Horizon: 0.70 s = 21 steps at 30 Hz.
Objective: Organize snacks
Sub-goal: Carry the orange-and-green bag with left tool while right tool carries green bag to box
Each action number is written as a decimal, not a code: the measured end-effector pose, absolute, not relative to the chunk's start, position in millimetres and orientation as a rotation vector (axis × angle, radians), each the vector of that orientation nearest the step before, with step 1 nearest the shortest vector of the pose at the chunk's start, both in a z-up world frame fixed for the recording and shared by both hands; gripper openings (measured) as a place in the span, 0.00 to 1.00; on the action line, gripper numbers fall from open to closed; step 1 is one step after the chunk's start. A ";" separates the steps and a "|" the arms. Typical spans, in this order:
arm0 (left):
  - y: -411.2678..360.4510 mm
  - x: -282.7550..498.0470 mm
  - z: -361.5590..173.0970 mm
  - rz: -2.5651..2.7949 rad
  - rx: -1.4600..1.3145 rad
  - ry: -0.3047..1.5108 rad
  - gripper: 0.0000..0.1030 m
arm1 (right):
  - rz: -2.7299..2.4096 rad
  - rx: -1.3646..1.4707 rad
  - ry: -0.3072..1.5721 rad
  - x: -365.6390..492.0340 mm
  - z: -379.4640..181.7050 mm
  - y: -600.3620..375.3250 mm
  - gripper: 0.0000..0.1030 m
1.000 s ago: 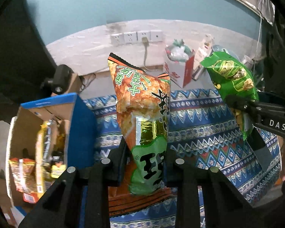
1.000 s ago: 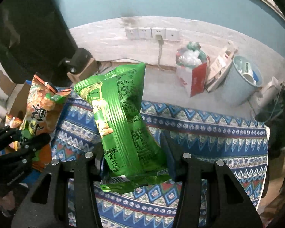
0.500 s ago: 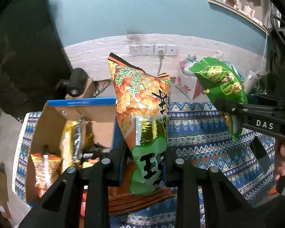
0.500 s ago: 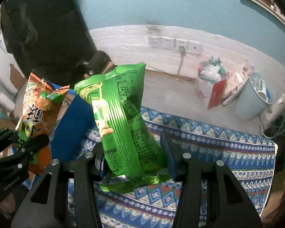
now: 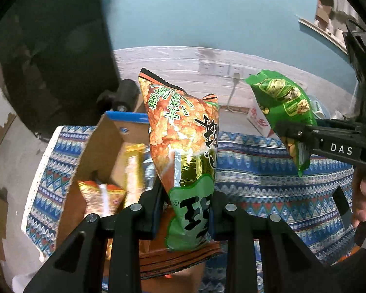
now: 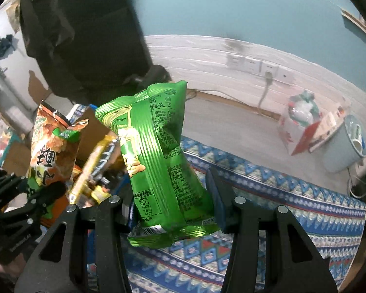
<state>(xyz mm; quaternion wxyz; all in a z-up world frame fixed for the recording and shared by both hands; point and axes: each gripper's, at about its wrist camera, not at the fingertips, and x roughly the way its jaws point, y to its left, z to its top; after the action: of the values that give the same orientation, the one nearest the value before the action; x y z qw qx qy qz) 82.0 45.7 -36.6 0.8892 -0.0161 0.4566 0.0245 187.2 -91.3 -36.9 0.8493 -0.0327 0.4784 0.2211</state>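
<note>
My left gripper (image 5: 186,202) is shut on the lower part of an orange and green snack bag (image 5: 183,146), held upright above the open cardboard box (image 5: 102,141) with blue outer sides. That box holds several snack packs (image 5: 131,171). My right gripper (image 6: 174,200) is shut on a green peanut bag (image 6: 156,158), also upright. In the left wrist view the green peanut bag (image 5: 283,102) and the right gripper (image 5: 302,136) hang at the right. In the right wrist view the orange bag (image 6: 53,144) and the left gripper (image 6: 36,195) sit at the left over the box.
A patterned blue cloth (image 5: 268,171) covers the surface under the box. Behind it lie a grey floor, a white wall strip with sockets (image 6: 258,64), a red and white carton (image 6: 300,127), a pale blue bucket (image 6: 346,144) and a large black object (image 6: 85,31).
Both grippers have swung left with their bags. The cardboard box has come from the far left to just below the orange bag, and the black object fills more of the upper left.
</note>
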 end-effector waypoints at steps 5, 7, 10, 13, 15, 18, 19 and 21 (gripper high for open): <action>78.0 75.8 -42.3 0.091 -0.074 0.960 0.29 | 0.504 -0.092 1.014 188.4 -39.6 -57.5 0.47; 91.0 74.3 -45.2 0.109 -0.089 0.967 0.29 | 0.519 -0.099 1.019 189.4 -41.8 -44.0 0.47; 108.0 72.3 -51.3 0.134 -0.108 0.978 0.29 | 0.541 -0.112 1.026 190.2 -46.0 -23.9 0.47; 122.5 70.0 -58.0 0.155 -0.129 0.995 0.29 | 0.563 -0.124 1.034 189.9 -50.4 -4.9 0.47; 129.5 68.7 -61.9 0.163 -0.141 1.007 0.29 | 0.573 -0.130 1.039 189.7 -52.9 4.0 0.47; 137.0 67.9 -67.4 0.171 -0.153 1.023 0.29 | 0.586 -0.131 1.052 191.1 -58.2 14.2 0.47; 139.0 67.7 -68.5 0.174 -0.157 1.027 0.29 | 0.588 -0.131 1.055 191.7 -58.8 16.5 0.47; 140.5 67.1 -69.7 0.180 -0.159 1.031 0.29 | 0.594 -0.129 1.064 192.3 -62.5 21.0 0.47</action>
<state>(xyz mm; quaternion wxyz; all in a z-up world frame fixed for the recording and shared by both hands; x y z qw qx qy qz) 67.1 140.5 -69.7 0.8630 -0.0760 0.4920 0.0861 192.3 21.0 -62.5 0.8181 -0.0605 0.4994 0.2786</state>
